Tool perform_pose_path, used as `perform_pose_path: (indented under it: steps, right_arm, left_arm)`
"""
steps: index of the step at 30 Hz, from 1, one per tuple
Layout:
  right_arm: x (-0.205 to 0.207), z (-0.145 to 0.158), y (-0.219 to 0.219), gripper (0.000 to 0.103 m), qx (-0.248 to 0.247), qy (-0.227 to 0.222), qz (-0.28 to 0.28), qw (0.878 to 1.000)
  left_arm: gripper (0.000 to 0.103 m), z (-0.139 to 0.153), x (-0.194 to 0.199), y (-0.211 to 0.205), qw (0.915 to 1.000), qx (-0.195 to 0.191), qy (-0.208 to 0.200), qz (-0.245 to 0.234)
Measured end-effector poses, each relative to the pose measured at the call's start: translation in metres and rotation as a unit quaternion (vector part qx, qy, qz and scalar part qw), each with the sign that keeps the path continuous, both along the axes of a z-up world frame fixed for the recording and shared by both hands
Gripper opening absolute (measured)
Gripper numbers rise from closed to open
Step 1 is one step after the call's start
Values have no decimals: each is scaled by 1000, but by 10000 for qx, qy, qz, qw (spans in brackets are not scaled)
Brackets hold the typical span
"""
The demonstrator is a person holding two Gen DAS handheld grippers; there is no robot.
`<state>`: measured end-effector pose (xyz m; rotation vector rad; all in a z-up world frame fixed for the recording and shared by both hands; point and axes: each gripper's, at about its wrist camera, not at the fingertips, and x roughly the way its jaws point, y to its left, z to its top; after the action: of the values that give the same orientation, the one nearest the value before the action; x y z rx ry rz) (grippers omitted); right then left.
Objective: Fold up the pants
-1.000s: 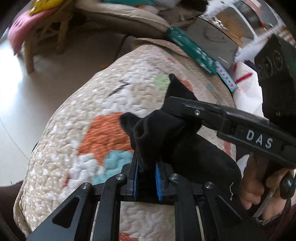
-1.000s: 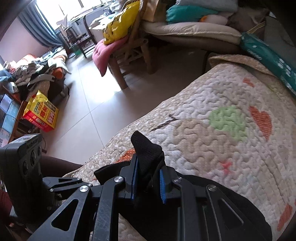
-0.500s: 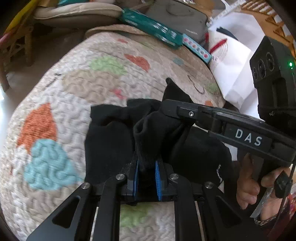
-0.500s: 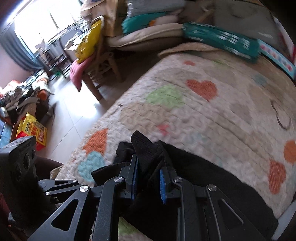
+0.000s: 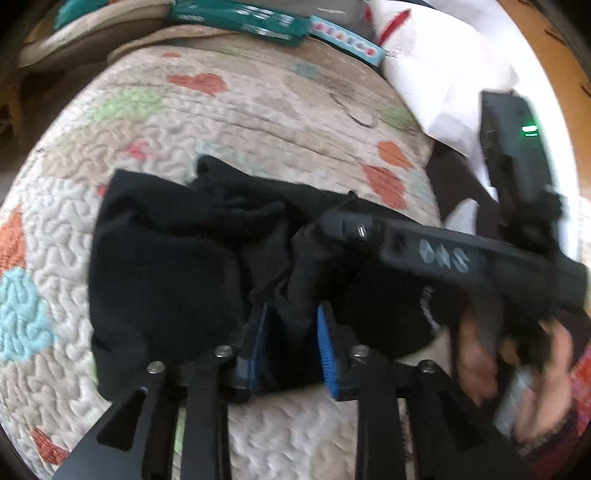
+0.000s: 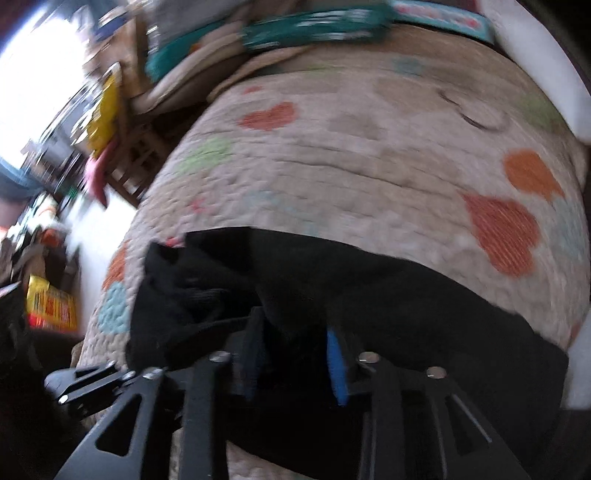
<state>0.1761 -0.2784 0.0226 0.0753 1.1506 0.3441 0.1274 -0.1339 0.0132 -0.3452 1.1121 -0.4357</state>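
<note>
The black pants [image 5: 166, 266] lie bunched on a quilted bedspread [image 5: 258, 122] with coloured hearts. My left gripper [image 5: 291, 343] has its blue pads a little apart with a fold of the black fabric between them. My right gripper [image 6: 295, 362] likewise has black fabric [image 6: 406, 317] between its slightly parted pads. In the left wrist view the right gripper's body [image 5: 443, 254] reaches in from the right, over the pants. Both views are motion-blurred.
Teal packages [image 5: 240, 18] and a white sheet [image 5: 436, 66] lie at the bed's far side. In the right wrist view a wooden chair [image 6: 133, 162] with cushions and a cluttered floor [image 6: 48, 306] are at the left.
Both grippers swung right across the bed, carrying the pants onto the quilt. The pads of both now stand wider apart than before, with fabric still between them.
</note>
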Motion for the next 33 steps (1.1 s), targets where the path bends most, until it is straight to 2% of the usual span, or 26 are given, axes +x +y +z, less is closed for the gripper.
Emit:
perform_pose_path:
  steps: [3, 5, 8, 10, 13, 14, 18, 19, 21, 23, 25, 27, 28, 30, 31, 33]
  right_arm:
    - [-1, 8, -34, 52, 161, -156, -654, 9976]
    - [-5, 20, -50, 53, 104, -398, -1139, 9926]
    - [-15, 39, -48, 52, 444, -602, -1184, 9901]
    - [-24, 48, -31, 45, 508, -767, -967, 9910]
    - [-32, 52, 13, 45, 239, -916, -559, 9939]
    - [-33, 49, 28, 45, -38, -898, -532, 9945]
    - [-43, 20, 54, 59, -1105, -697, -873, 9876]
    - [-45, 9, 54, 48, -1099, -506, -886, 9887]
    - [-51, -10, 40, 7, -882, 3, -1092, 9901]
    - [-62, -20, 15, 7, -607, 311, -1576, 9851]
    - [-76, -33, -11, 7, -549, 592, -2071, 9750]
    - [-89, -40, -31, 7, -204, 767, -2356, 9686]
    - [-94, -38, -34, 13, -213, 775, -2416, 9670]
    - [-102, -25, -28, 22, -705, 615, -2511, 9634]
    - [-106, -15, -24, 23, -920, 413, -2524, 9623]
    - [-109, 7, -16, 23, -844, -82, -2394, 9672]
  left_arm:
    - [38, 15, -16, 4, 9994, -184, -82, -289]
    - [43, 26, -30, 18, 9983, -348, -187, -438]
    - [46, 36, -41, 45, 9983, -283, -411, -301]
    - [48, 36, -43, 69, 9985, -129, -539, -12]
    - [48, 28, -40, 98, 9973, 120, -590, 412]
    - [48, 24, -38, 107, 9965, 179, -587, 561]
    - [48, 11, -26, 131, 9949, 193, -497, 856]
    - [48, 10, -22, 133, 9949, 213, -489, 857]
    - [48, 9, -11, 134, 9948, 290, -543, 813]
    - [48, 8, -3, 134, 9948, 304, -588, 776]
    - [48, 7, 3, 138, 9950, 252, -605, 753]
    - [48, 4, 5, 141, 9951, 201, -602, 758]
    - [48, 1, 4, 144, 9952, 159, -590, 767]
    - [48, -5, 3, 148, 9955, 82, -537, 773]
    - [48, -9, 2, 149, 9960, 48, -495, 747]
    - [48, -19, 2, 148, 9969, 46, -399, 679]
